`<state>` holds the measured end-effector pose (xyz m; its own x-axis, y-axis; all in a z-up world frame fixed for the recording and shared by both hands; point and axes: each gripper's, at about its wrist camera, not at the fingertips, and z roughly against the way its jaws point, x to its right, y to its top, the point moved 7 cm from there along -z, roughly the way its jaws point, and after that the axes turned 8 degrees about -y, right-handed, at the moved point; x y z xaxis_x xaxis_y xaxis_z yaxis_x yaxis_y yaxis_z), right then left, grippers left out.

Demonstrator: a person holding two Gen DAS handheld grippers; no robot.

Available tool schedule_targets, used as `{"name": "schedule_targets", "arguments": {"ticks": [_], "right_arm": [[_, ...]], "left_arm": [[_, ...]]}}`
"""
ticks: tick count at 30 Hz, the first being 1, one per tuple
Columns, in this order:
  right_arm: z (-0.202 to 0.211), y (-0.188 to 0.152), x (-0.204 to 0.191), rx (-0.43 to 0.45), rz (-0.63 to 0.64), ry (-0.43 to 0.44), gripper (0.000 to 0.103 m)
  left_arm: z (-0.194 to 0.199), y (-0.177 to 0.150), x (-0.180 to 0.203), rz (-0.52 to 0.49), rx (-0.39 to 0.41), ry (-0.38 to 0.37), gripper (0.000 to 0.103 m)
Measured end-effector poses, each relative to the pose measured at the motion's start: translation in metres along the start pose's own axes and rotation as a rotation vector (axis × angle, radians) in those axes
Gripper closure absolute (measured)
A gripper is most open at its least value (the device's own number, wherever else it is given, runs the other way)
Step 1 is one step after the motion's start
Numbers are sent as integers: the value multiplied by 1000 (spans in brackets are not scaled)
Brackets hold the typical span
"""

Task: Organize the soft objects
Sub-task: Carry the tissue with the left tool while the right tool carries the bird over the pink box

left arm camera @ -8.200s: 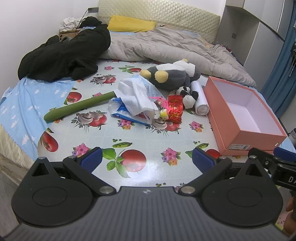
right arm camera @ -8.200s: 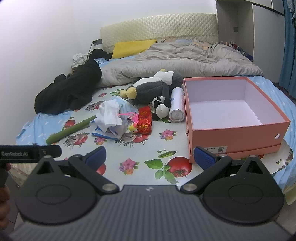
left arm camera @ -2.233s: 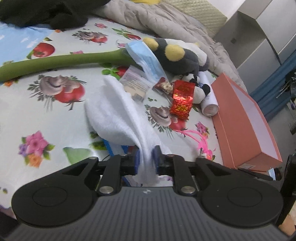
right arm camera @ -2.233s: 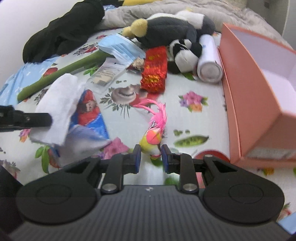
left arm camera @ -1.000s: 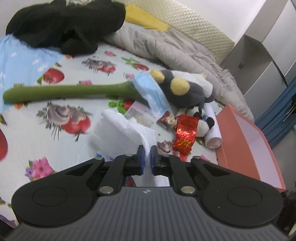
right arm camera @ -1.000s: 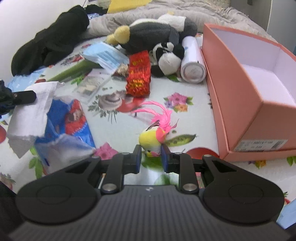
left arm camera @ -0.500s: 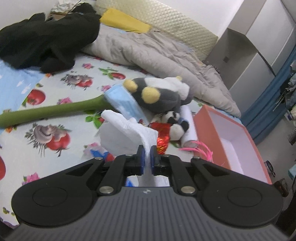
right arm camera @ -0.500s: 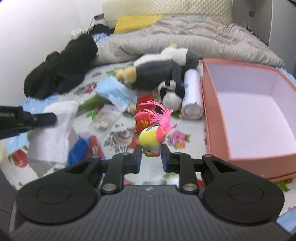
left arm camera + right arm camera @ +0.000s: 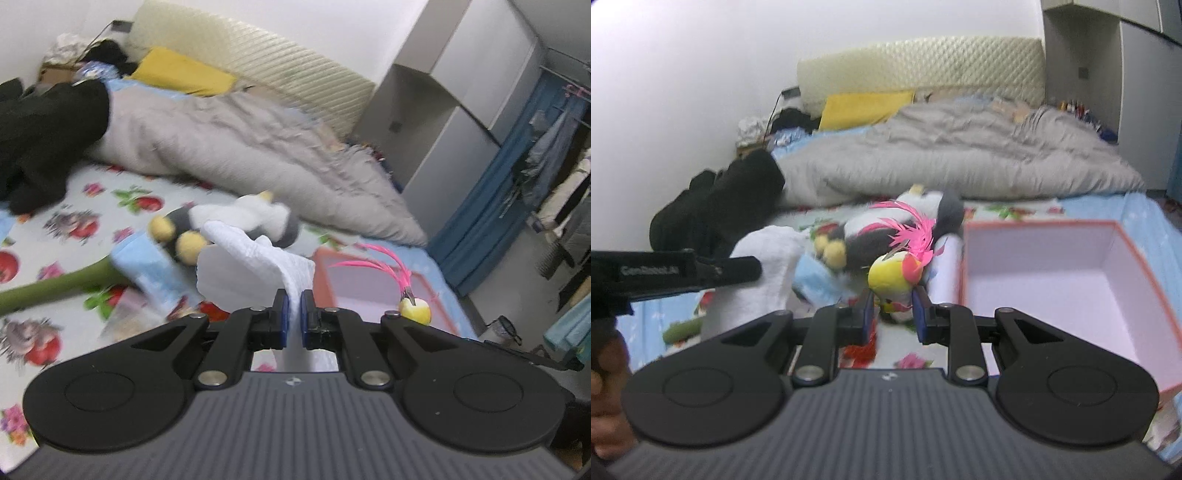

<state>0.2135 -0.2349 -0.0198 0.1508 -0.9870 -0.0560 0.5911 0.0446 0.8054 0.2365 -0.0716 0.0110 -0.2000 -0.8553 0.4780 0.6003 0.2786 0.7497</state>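
My left gripper [image 9: 291, 317] is shut on a white cloth [image 9: 255, 266] and holds it above the bed; the cloth also shows in the right wrist view [image 9: 764, 266]. My right gripper [image 9: 893, 314] is shut on a small yellow bird toy [image 9: 892, 280] with pink feathers, held up left of the open orange box [image 9: 1071, 291]. The bird also shows in the left wrist view [image 9: 413, 308] over the box [image 9: 321, 273]. A grey and white plush penguin [image 9: 236, 225] lies on the flowered sheet behind.
A long green plush stem [image 9: 55, 288], a blue pack [image 9: 147, 273] and a white cylinder [image 9: 945, 273] lie on the sheet. A grey duvet [image 9: 229, 147] and black clothes [image 9: 40, 136] cover the far bed. Wardrobes [image 9: 461, 110] stand right.
Both grippers have risen and swung right toward the orange box, carrying the cloth and the bird toy. The bird now hangs nearer the box.
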Motion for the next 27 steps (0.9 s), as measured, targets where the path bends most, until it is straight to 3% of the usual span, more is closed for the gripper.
{"name": "schedule_targets", "arguments": {"ticks": [11,19,27], "right_arm": [[20,43,72,74,-23,-40,77],[-12,34,140,18,-85,-104,77],[-67,-5,199,-128,-164,-166,77]], "left_arm": [[-62,17,83,-50,-14,-79,95],[-149,-12,113,-64,-152,-109,95],[-235,-58,108,-67,-344,-101,95]]}}
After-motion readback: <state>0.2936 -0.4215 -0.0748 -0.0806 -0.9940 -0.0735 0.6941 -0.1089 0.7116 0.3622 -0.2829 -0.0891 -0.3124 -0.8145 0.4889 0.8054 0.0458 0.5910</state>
